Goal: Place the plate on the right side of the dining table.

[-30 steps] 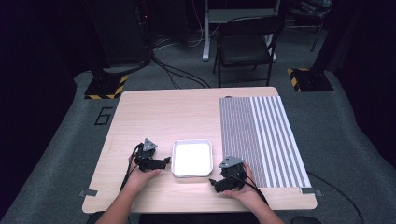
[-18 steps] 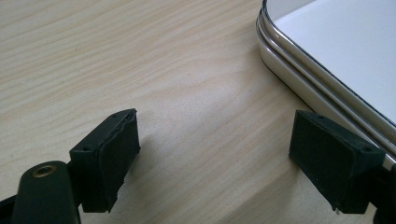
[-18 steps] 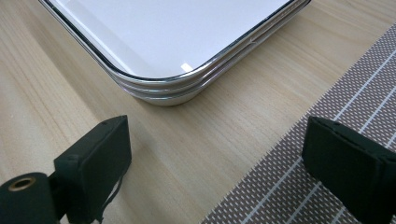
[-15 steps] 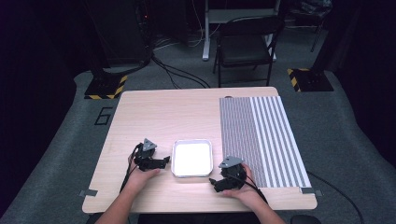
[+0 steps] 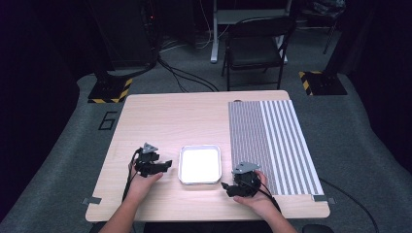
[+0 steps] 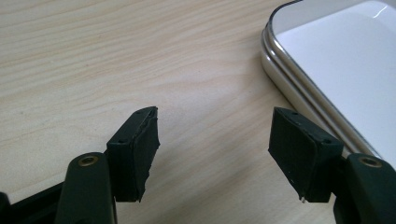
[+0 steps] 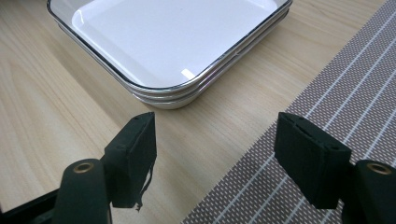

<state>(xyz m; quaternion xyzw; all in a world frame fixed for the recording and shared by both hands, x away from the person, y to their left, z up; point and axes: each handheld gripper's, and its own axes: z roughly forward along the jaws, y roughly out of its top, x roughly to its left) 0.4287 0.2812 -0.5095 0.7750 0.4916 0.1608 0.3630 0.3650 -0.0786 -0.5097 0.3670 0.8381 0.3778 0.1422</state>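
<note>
Dark lab; hazard-striped stand bases (image 5: pixel 110 91)

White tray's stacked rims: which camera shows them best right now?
The right gripper view: the white tray sits close, its layered rims facing the camera. The left gripper view catches one corner with the rim edge. The high view shows the whole tray from above, rims indistinct.

Left gripper (image 5: pixel 165 166) and right gripper (image 5: pixel 226 186): each was a compact black body topped by a grey three-cornered plate, with a black cable trailing back from it past the bare forearm. Each carried two black jaws ending in blocky, matt rubber pads. A brass-coloured rivet sat at the base of each jaw arm, behind the pad; small holes dotted the pad edges.
</note>
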